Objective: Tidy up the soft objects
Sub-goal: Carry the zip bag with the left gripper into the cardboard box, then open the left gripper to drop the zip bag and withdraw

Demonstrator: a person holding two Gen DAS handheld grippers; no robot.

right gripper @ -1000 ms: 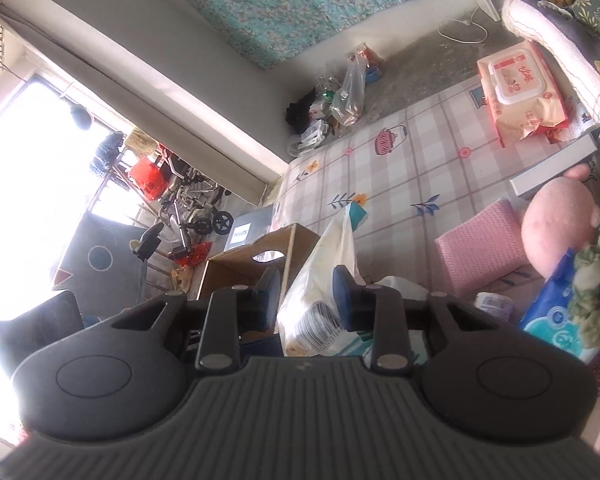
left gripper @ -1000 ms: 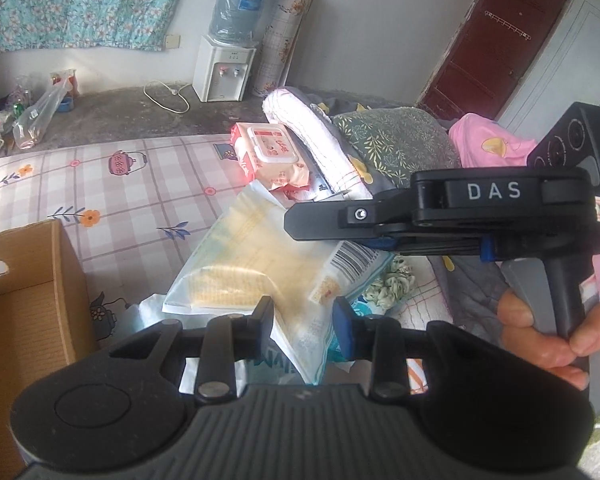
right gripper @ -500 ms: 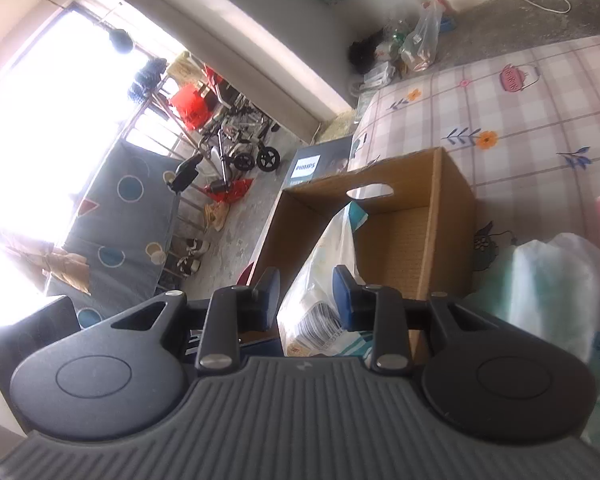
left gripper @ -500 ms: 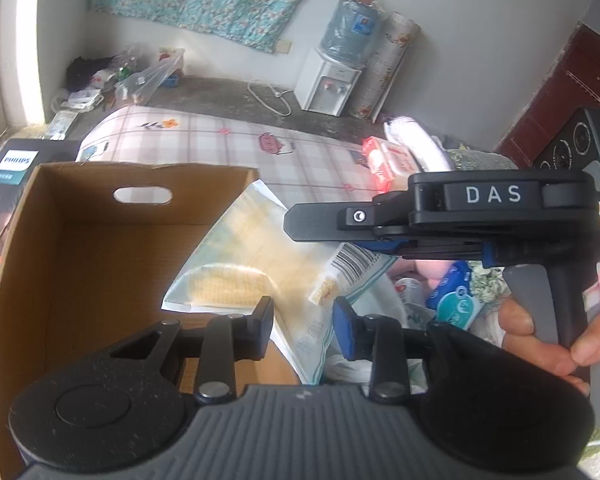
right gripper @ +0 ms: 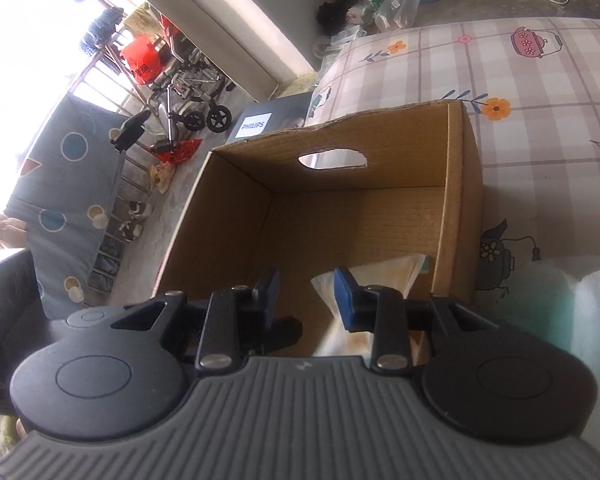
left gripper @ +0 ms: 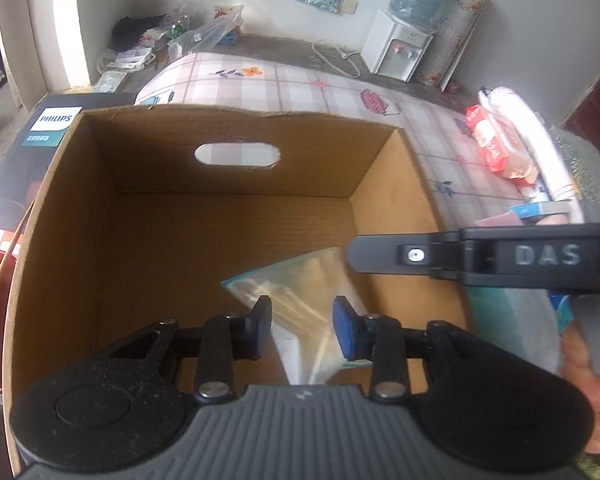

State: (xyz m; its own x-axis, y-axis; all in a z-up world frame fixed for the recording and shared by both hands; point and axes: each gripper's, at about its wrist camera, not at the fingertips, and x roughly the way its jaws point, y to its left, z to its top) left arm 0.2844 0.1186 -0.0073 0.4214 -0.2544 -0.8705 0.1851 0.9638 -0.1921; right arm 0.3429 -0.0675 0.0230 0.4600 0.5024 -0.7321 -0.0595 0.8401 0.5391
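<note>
A brown cardboard box (left gripper: 60,208) with a handle hole stands open on the bed; it also shows in the right wrist view (right gripper: 240,208). A clear plastic bag of pale yellow soft goods (left gripper: 300,292) lies inside the box near its right wall, below both grippers; in the right wrist view the bag (right gripper: 384,276) shows past the right finger. My left gripper (left gripper: 302,326) is open above the box, the bag seen between its fingers. My right gripper (right gripper: 306,292) is open above the box and holds nothing. The right gripper's body (left gripper: 500,256) crosses the left wrist view.
The box sits on a checked bedsheet (left gripper: 300,84). A red wipes pack (left gripper: 496,148) and rolled bedding (left gripper: 540,152) lie at the far right. A pale plastic bag (right gripper: 572,320) lies right of the box. A Philips carton (left gripper: 48,128) is left of the box.
Both grippers moved from the pile over to the box. Both opened wider and the bag dropped out of them into the box.
</note>
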